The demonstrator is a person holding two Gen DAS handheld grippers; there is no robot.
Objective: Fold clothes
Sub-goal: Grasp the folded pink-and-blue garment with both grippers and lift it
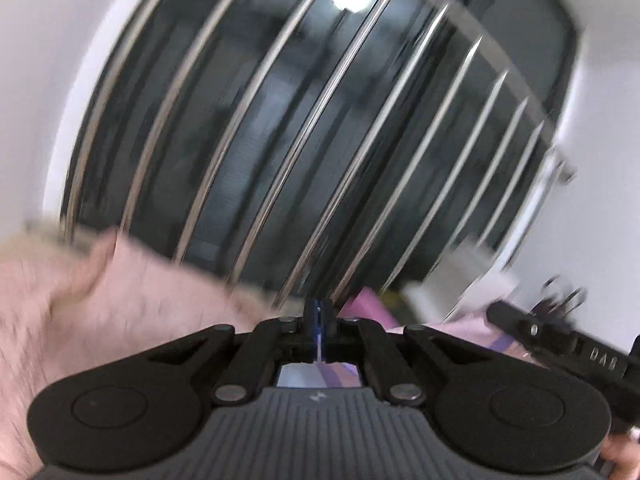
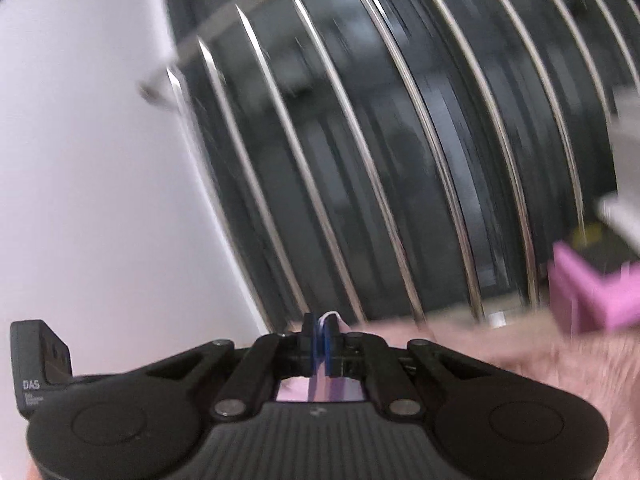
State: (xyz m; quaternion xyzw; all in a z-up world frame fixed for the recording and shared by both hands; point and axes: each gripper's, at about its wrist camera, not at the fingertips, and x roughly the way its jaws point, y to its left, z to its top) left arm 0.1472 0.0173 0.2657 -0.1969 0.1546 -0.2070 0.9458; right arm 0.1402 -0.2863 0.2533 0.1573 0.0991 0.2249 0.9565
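Low centre of both wrist views | left gripper [image 1: 318, 322] and right gripper [image 2: 319, 334] jaws closed, each pinching thin striped lilac-and-white fabric [image 2: 330, 317] | step: I judge lifting garment to spread | next: lay flat on fuzzy pink blanket [image 1: 120, 300].

Barred dark window [image 1: 320, 128] straight ahead, metal bars [image 2: 400, 160] closing off passage. White wall [image 2: 88, 140] on either side. Open air up front. Pink box [image 2: 592, 296] low right, fuzzy pink bedding [image 1: 120, 300] low left.
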